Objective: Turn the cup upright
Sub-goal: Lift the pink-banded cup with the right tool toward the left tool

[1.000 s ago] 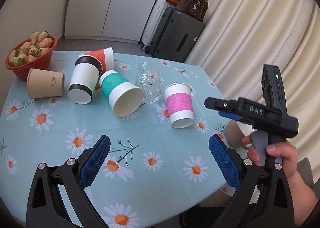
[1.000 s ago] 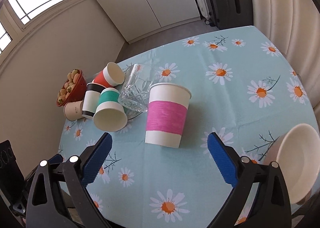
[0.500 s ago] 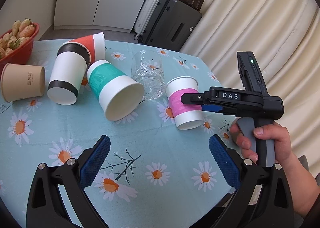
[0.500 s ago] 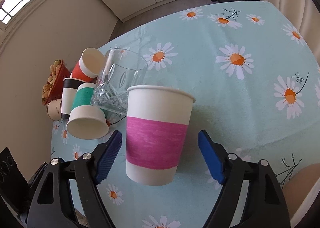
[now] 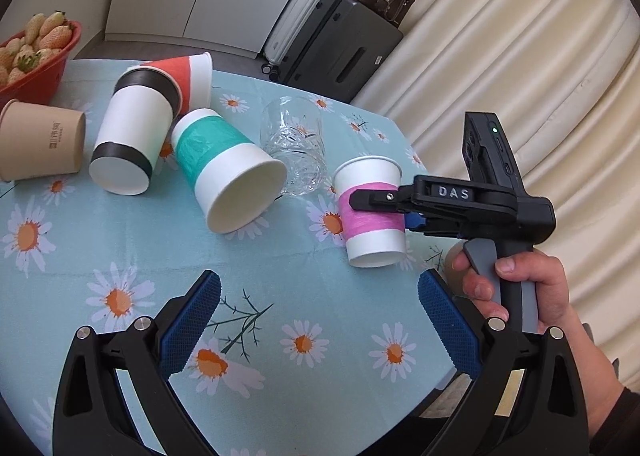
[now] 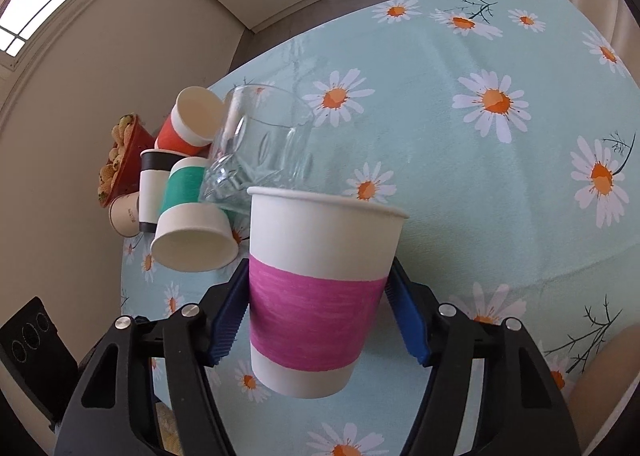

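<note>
Fingers of the right gripper [image 6: 318, 316] bracketed the pink-banded paper cup [image 6: 316, 288] at its band, blue pads [image 6: 406, 322] pressed against both sides, so the gripper was closed on the cup. The cup stood wide end down on the daisy tablecloth [image 6: 460, 160], its rolled-rim end uppermost. Only the left wrist view showed the person's right hand [image 5: 516, 288] wrapped round the gripper's grey handle, one black finger crossing the cup's [image 5: 370, 212] pink band from the right. The left gripper [image 5: 320, 320] hung wide open over bare cloth at the near edge, holding nothing. That view also laid out the other vessels clearly: a teal-banded cup [image 5: 228, 172] lying on its side with its mouth toward the camera, a black-banded cup [image 5: 130, 136], a red cup [image 5: 188, 76], a tan cup [image 5: 40, 140], and a cut-glass tumbler [image 5: 294, 146] just beside the pink cup. The right wrist view crowded these behind the held cup, the tumbler [image 6: 256, 148] appearing tilted.
</note>
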A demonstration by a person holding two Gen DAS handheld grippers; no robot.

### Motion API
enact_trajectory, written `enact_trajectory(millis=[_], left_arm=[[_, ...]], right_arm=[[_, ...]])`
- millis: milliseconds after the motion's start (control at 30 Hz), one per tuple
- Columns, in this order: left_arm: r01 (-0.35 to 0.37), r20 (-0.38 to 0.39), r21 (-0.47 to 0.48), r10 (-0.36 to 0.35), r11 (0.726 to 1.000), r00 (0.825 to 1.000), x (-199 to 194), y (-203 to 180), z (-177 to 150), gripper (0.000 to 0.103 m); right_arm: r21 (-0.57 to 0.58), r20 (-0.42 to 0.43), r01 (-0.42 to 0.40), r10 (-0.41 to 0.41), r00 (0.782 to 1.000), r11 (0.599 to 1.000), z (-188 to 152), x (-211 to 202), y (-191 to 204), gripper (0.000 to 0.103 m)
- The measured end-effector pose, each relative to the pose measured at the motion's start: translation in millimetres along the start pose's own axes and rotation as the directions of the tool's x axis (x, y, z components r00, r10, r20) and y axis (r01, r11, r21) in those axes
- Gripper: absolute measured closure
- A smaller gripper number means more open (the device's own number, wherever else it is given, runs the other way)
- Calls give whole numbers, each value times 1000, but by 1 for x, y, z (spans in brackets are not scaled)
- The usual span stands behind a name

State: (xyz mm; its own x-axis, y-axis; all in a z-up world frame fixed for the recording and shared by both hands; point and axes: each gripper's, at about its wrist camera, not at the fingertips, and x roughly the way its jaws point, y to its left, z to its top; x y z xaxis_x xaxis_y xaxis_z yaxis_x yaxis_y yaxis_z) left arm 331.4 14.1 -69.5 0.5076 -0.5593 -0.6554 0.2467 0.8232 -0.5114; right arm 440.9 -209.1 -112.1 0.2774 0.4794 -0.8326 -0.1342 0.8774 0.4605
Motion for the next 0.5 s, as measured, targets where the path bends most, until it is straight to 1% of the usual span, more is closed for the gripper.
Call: enact_trajectory(millis=[100, 200, 500], left_arm=[[0, 7, -13, 0, 1000, 1000, -9, -1, -3, 7], [-14, 5, -2, 14, 1000, 1000, -20, -7, -12, 7], [-17, 10, -7, 17, 1000, 1000, -47, -15, -41, 7]], right_arm=[[-37, -21, -3, 2, 1000, 999, -11, -7, 15, 37], [-89, -36, 4, -7, 999, 996, -23, -13, 29, 37], [-145, -123, -15, -3, 992, 989, -67, -11, 53, 37]])
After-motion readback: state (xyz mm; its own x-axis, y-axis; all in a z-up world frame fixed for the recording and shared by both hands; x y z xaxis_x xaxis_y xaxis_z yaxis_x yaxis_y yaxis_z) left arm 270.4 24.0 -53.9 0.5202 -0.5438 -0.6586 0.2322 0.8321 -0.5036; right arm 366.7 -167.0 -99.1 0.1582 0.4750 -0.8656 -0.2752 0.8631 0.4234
